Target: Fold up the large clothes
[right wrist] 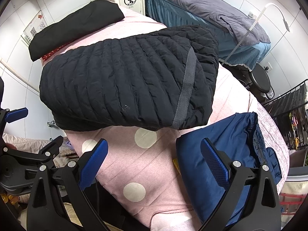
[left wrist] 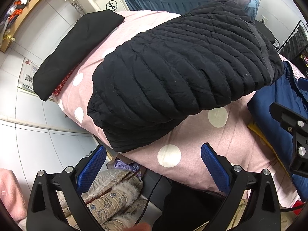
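A pink bed cover (left wrist: 202, 150) with pale dots is serving as the folding surface, spreading under everything. On it, in the middle, the black quilted jacket (left wrist: 179, 71) is lying as a thick folded slab, its grey tape strip (right wrist: 184, 88) running diagonally across the top layer; judging by that compact shape, the folding of this piece is looking close to finished. A navy garment (right wrist: 227, 146) is sitting folded just beside it at the near right, and a flat black folded garment (left wrist: 75, 52) is resting at the far left edge, well apart, so the finished pieces seem to be getting set around the rim to keep the centre free.

Both tools are hanging above the near edge, touching no cloth. The left hand-held gripper (left wrist: 153, 163) is standing with its blue pads wide apart and gripping nothing, as is the right hand-held gripper (right wrist: 154, 159).

The left wrist view is showing what the other is not: a beige floral padded coat (left wrist: 113, 192) with fur trim heaped below the bed edge, possibly waiting its turn. The right wrist view alone is revealing the navy garment's gathered hem and a second bed (right wrist: 202, 5) with a grey cover beyond.
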A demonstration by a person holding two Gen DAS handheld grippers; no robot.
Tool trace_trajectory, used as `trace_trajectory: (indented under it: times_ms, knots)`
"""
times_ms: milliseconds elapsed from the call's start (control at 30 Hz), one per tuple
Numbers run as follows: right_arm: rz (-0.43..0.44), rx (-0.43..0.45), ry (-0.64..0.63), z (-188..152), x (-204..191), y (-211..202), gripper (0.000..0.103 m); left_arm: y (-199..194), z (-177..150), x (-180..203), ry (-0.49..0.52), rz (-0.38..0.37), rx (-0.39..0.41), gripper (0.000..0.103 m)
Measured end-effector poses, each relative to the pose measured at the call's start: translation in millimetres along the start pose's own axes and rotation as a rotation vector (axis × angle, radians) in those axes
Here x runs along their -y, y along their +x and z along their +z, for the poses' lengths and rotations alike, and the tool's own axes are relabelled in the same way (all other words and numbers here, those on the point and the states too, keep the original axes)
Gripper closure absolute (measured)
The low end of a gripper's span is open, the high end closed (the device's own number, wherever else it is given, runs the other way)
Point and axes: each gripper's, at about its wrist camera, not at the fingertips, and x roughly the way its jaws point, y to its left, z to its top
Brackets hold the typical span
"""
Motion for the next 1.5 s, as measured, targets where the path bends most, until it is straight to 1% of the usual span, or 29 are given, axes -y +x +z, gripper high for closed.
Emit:
trace_trajectory:
  times_ms: [167, 233, 400, 533, 567, 633, 767, 833, 933, 967, 1033, 1067, 1167, 1267, 1367, 1433, 1500]
  knots:
    - [0.010, -0.001, 0.007, -1, 3, 1, 0.008, 7, 1, -3, -0.024, -0.006, -0.052, 0.007]
    - [0.014, 0.005, 0.007, -1, 5, 0, 0.008, 7, 1, -4, -0.026, -0.005, -0.054, 0.007]
    - [0.045, 0.045, 0.027, 0, 16, -5, 0.008, -4, 8, -6, -0.022, 0.011, -0.032, 0.007]
    - [0.091, 0.080, 0.064, 2, 30, -7, 0.008, -9, 14, -12, -0.055, -0.030, -0.037, 0.007]
    - [0.097, 0.085, 0.072, 2, 33, -7, 0.008, -11, 15, -15, -0.059, -0.057, -0.031, 0.007]
    - [0.110, 0.097, 0.092, 3, 42, -6, 0.008, -14, 18, -19, -0.065, -0.079, -0.015, 0.007]
    - [0.138, 0.110, 0.147, 12, 61, -2, 0.008, -20, 32, -45, -0.103, -0.109, 0.023, 0.007]
    - [0.151, 0.117, 0.172, 19, 70, 1, 0.008, -17, 43, -67, -0.152, -0.132, 0.038, 0.007]
    - [0.163, 0.136, 0.208, 32, 82, 4, 0.008, -6, 65, -107, -0.259, -0.197, 0.047, 0.007]
    - [0.167, 0.140, 0.224, 41, 87, 8, 0.008, 2, 75, -125, -0.298, -0.231, 0.048, 0.007]
    - [0.167, 0.151, 0.255, 56, 94, 16, 0.008, 19, 90, -142, -0.327, -0.261, 0.019, 0.007]
    - [0.166, 0.153, 0.269, 62, 96, 20, 0.008, 34, 100, -151, -0.333, -0.283, -0.010, 0.007]
    - [0.166, 0.141, 0.328, 92, 104, 45, 0.008, 74, 124, -164, -0.314, -0.360, -0.096, 0.007]
    - [0.116, 0.083, 0.371, 120, 111, 89, 0.008, 112, 142, -168, -0.296, -0.470, -0.157, 0.007]
    - [0.114, 0.016, 0.454, 133, 117, 128, 0.008, 139, 156, -165, -0.277, -0.581, -0.183, 0.007]
    - [0.112, 0.001, 0.489, 134, 116, 143, 0.008, 151, 161, -158, -0.261, -0.622, -0.201, 0.008]
    - [0.106, 0.011, 0.495, 133, 112, 147, 0.008, 161, 163, -145, -0.218, -0.670, -0.215, 0.009]
